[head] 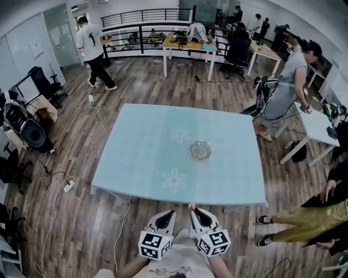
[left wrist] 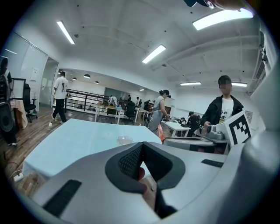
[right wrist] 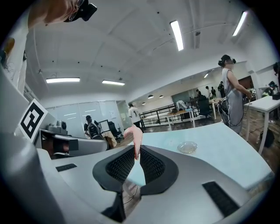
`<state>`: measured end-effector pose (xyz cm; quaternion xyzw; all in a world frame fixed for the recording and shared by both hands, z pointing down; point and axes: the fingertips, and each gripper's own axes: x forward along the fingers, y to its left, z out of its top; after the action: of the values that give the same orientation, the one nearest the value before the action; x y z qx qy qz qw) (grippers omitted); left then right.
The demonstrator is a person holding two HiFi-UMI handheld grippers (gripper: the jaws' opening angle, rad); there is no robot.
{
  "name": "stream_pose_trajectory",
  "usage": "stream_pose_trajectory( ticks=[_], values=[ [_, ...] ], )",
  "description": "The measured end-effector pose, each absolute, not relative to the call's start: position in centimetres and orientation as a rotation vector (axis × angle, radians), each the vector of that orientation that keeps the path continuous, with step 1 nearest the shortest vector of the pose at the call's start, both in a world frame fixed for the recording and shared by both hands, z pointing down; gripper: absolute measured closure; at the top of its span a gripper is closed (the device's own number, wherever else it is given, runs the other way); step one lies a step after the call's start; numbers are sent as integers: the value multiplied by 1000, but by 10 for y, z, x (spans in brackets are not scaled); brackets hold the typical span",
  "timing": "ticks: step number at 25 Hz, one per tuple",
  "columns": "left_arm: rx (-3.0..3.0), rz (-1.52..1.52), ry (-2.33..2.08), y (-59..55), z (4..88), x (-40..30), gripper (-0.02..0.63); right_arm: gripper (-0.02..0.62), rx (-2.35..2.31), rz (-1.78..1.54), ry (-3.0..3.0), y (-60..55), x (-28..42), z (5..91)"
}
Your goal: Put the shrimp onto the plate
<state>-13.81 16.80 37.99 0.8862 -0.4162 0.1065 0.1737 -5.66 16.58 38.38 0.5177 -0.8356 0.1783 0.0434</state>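
Both your left gripper and right gripper sat bottom centre in the head view, with the plate well above them. The left gripper view showed jaws nearly together, with an unclear pinkish bit between them. The right gripper view showed the shrimp pinched thinly at centre; a jolt might have dropped it short.

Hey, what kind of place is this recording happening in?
Probably an open-plan office or lab workspace: white desks around the room, black office chairs, several people at work, and a black metal railing at the far end of the wood-plank floor.

Bright ceiling strip lights, fisheye warp at edges, foreground seemingly soft
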Motion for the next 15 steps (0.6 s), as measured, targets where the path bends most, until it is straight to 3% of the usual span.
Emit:
stream_pose_trajectory(
  ticks=[15],
  values=[
    [2521, 405, -1083, 136, 402, -65, 598, 540, 1673, 608, -2516, 128, 8, 401]
  ],
)
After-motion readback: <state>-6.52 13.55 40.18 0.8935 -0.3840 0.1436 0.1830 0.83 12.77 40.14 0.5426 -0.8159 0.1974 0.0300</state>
